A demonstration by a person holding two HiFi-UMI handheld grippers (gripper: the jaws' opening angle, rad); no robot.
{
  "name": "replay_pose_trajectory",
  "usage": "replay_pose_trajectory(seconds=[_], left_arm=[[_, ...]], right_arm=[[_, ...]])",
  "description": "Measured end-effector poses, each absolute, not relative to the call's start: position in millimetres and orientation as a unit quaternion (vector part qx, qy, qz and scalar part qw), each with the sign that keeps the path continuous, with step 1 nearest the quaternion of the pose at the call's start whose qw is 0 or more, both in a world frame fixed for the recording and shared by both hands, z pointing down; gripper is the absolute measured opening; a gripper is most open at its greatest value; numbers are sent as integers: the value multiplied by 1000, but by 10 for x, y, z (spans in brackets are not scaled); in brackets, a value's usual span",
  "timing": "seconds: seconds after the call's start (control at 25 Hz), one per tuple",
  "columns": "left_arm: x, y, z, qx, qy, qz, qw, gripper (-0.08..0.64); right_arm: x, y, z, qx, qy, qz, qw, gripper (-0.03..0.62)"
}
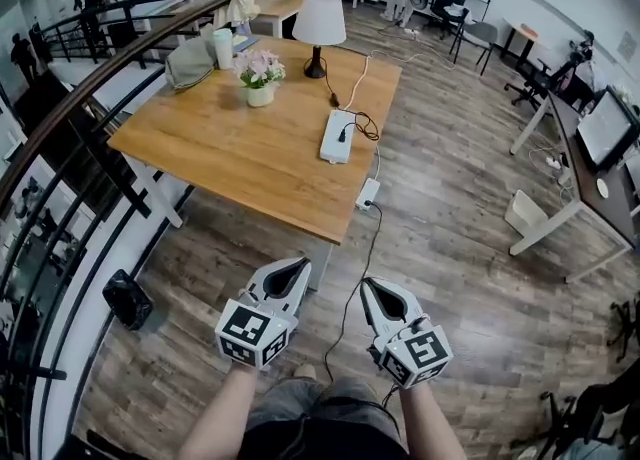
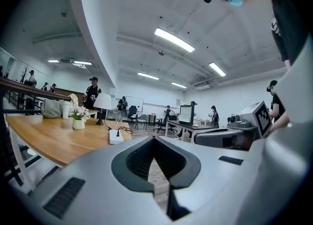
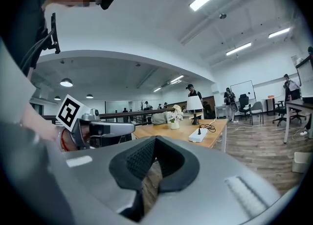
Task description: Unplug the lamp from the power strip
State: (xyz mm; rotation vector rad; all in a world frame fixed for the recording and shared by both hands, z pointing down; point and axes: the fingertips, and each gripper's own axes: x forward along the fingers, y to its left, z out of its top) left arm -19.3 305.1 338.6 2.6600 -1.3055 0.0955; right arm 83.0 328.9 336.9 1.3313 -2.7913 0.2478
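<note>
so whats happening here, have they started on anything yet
Not yet. A person stands short of the wooden table, holding the left gripper and right gripper out in front, both shut and empty. On the table, the lamp has its black plug in the white power strip, untouched.

Illumination is bright and even, supplied by ceiling strip lights (image 2: 174, 40) overhead. The wooden table (image 1: 230, 148) carries only soft, short shadows, and the plank floor (image 1: 450, 198) shows a pale sheen. Wide-angle distortion bows the railing (image 1: 120, 50) at the head view's left edge. Both gripper views darken to black at the corners. The left gripper (image 2: 155, 140) and right gripper (image 3: 155, 140) render slightly soft close to the lens. The far room remains legible.
</note>
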Motion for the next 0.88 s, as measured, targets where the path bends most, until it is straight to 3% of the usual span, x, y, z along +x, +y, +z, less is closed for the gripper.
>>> replay_pose_trajectory(seconds=[0.4, 0.88], left_arm=[[-107, 2698, 3535, 894, -433, 31, 110, -6], [-134, 1513, 3637, 886, -449, 38, 107, -6]], right_arm=[[885, 2904, 3448, 427, -901, 77, 7, 6], [853, 1621, 3579, 406, -909, 96, 4, 6]])
